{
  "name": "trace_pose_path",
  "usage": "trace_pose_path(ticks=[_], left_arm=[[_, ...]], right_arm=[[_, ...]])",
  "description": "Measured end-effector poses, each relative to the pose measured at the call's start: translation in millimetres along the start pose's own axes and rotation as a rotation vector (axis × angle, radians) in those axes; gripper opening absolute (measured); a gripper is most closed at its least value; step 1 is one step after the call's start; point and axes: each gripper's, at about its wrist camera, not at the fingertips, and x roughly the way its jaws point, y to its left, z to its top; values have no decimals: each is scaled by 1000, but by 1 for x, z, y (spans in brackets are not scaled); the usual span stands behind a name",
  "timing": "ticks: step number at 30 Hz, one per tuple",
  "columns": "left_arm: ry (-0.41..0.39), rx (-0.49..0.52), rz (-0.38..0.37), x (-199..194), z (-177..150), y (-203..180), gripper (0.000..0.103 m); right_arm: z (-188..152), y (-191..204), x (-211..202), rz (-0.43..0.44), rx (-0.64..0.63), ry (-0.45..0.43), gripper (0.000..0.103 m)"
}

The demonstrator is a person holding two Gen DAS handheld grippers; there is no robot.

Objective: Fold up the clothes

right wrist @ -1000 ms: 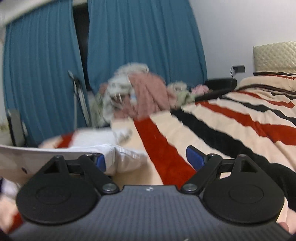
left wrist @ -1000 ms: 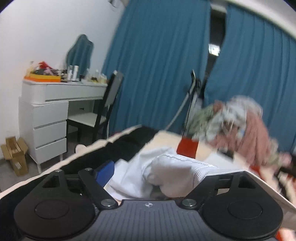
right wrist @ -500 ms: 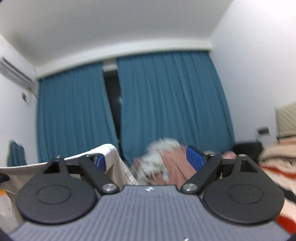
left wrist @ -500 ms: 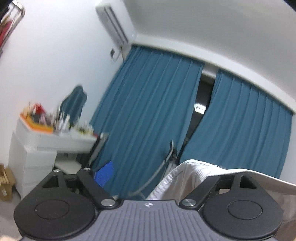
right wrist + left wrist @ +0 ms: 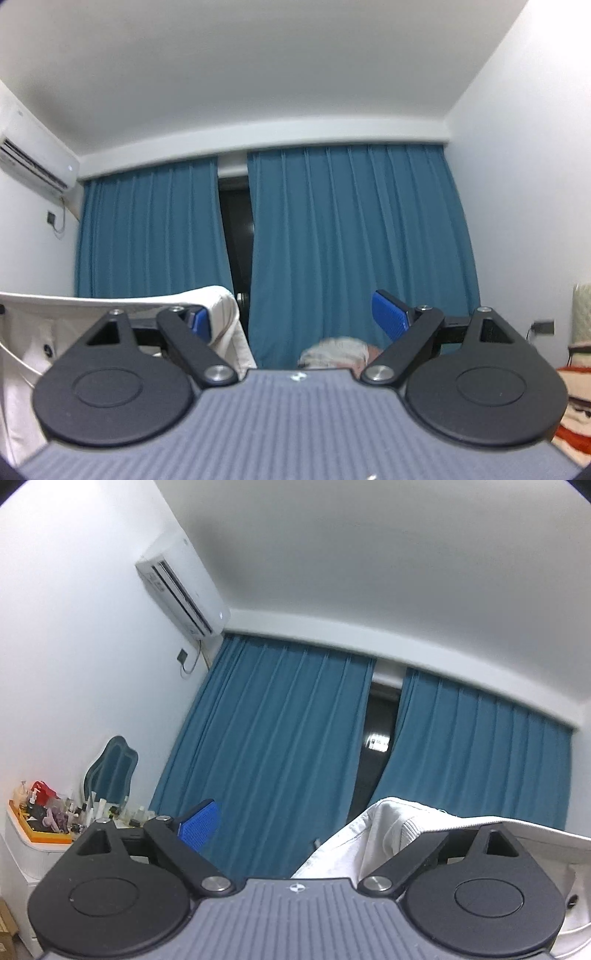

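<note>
A white garment point(image 5: 388, 834) hangs in the air, stretched between my two grippers. In the left wrist view it drapes over the right finger, while the left blue pad point(image 5: 199, 825) is bare; my left gripper point(image 5: 295, 834) stands wide open. In the right wrist view the same white garment point(image 5: 225, 317) drapes over the left finger and runs off to the left edge; the right blue pad point(image 5: 389, 317) is bare. My right gripper point(image 5: 295, 321) stands wide open too. Both point up toward the curtains.
Blue curtains point(image 5: 280, 746) cover the window ahead. An air conditioner point(image 5: 181, 587) hangs high on the left wall above a white dresser point(image 5: 22, 849) crowded with bottles. A pile of clothes point(image 5: 336, 350) and the striped bed cover point(image 5: 576, 406) lie low at right.
Both grippers have swung up from the bed, lifting the white garment with them. The views have tilted from the bed cover and clothes pile to the curtains and ceiling.
</note>
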Motion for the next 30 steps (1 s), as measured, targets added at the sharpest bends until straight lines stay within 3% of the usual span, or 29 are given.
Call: trace_pose_path(ticks=[5,12,16,20,23,26,28,30], left_arm=[[117,72,23,108,-86,-22,96],[296,59,45,285,-239,-37,96],[448,99,57,391,-364,-44,96],[639,133,66,478,-513,-31,95],[800,153,37,528,-607,-3,94],[941,201,-6,543,-683,8,93],[1045,248,-25,564,-717,8,95],[1074,278,-43,583,-725,12,98]], right_arm=[[-65,-4,92,-40,-60,152,87],[-211,-11,247,-86,-113,307,87],[-318,-20,339,-109,-100,445,87],[-441,-26,409,-114,-128,601,87],[-529,-39,445,-120,-114,722,87],[-598,-48,471,-124,-101,847,87],[-629,-49,483,-91,-93,933,86],[-652,-49,495,-42,-82,1015,86]])
